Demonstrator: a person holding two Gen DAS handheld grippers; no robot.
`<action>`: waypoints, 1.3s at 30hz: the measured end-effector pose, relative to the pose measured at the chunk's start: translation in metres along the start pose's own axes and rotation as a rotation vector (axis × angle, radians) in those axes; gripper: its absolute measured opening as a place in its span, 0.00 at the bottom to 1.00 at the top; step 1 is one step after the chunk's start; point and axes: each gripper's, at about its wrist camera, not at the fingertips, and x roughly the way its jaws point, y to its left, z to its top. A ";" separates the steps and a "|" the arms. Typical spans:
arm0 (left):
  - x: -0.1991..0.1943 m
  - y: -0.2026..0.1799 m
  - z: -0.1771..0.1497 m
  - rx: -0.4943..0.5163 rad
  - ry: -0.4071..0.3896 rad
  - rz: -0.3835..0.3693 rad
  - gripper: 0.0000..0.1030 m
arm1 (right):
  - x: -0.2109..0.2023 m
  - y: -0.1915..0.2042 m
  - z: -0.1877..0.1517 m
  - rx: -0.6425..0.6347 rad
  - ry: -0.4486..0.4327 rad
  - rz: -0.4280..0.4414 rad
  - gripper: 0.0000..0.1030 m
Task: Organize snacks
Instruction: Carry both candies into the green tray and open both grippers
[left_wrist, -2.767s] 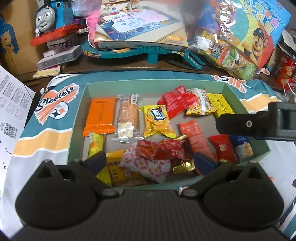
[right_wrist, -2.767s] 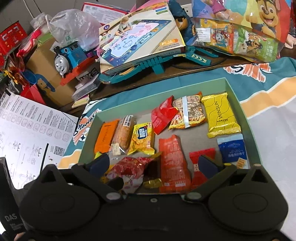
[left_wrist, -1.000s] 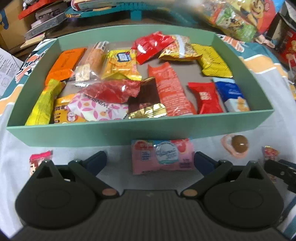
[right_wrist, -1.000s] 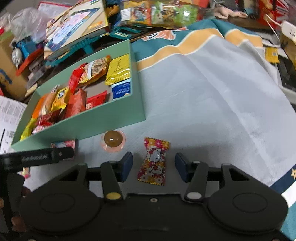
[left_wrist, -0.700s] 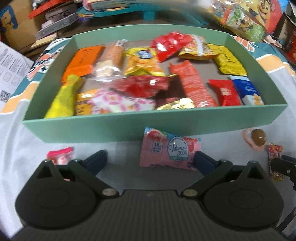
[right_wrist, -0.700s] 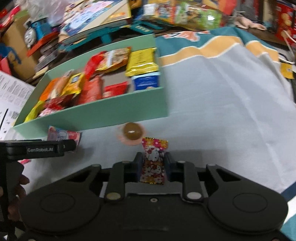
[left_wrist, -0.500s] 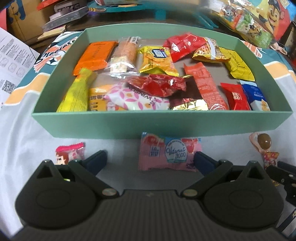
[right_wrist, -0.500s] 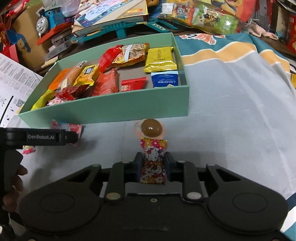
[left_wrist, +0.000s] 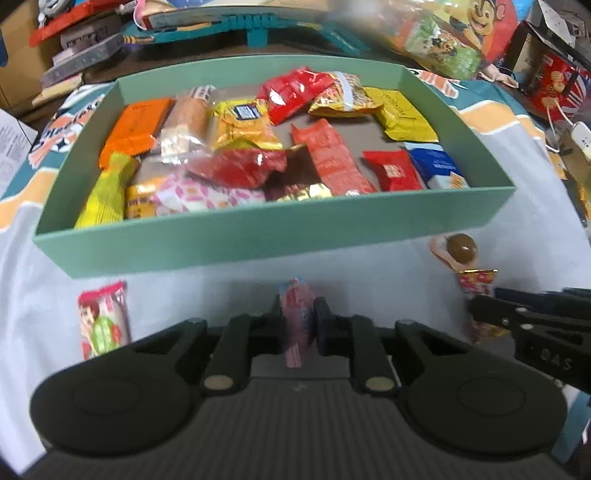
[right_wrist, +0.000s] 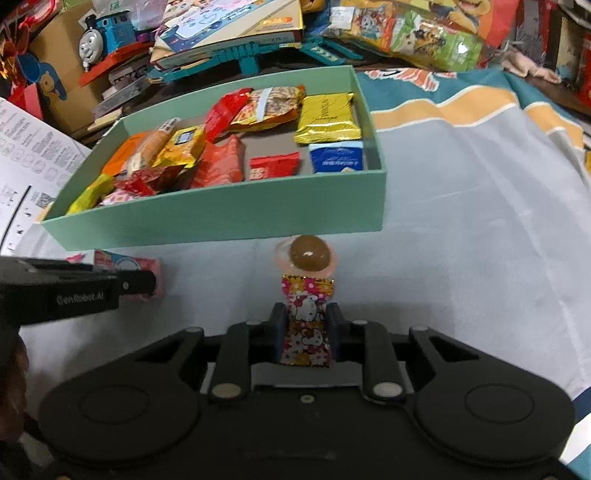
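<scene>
A green box (left_wrist: 236, 236) holds several snack packets and stands on the cloth just ahead; it also shows in the right wrist view (right_wrist: 229, 218). My left gripper (left_wrist: 297, 317) is shut on a pink vitamin packet (left_wrist: 295, 325), pinched edge-on; that packet also shows in the right wrist view (right_wrist: 140, 264). My right gripper (right_wrist: 306, 325) is shut on a Hello Kitty candy (right_wrist: 306, 325), also seen in the left wrist view (left_wrist: 476, 286). A brown chocolate ball in a pink wrapper (right_wrist: 308, 253) lies just in front of the box wall.
A small pink candy with a child's face (left_wrist: 105, 317) lies on the cloth to the left. Toys, books and snack bags (right_wrist: 229, 40) pile up behind the box. A printed paper sheet (right_wrist: 29, 155) lies at the left.
My left gripper has shut on the pink vitamin packet, which now stands edge-on between the fingers. My right gripper stays shut on the Hello Kitty candy and has come a little nearer the box.
</scene>
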 end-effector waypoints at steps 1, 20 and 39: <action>-0.002 0.000 -0.001 0.001 0.000 0.001 0.14 | 0.000 0.001 0.000 0.002 0.005 0.007 0.19; -0.069 0.000 0.017 0.011 -0.132 -0.081 0.13 | -0.050 0.005 0.032 0.060 -0.104 0.093 0.19; 0.003 -0.011 0.136 0.047 -0.117 -0.044 0.13 | 0.032 0.009 0.154 0.129 -0.081 0.152 0.19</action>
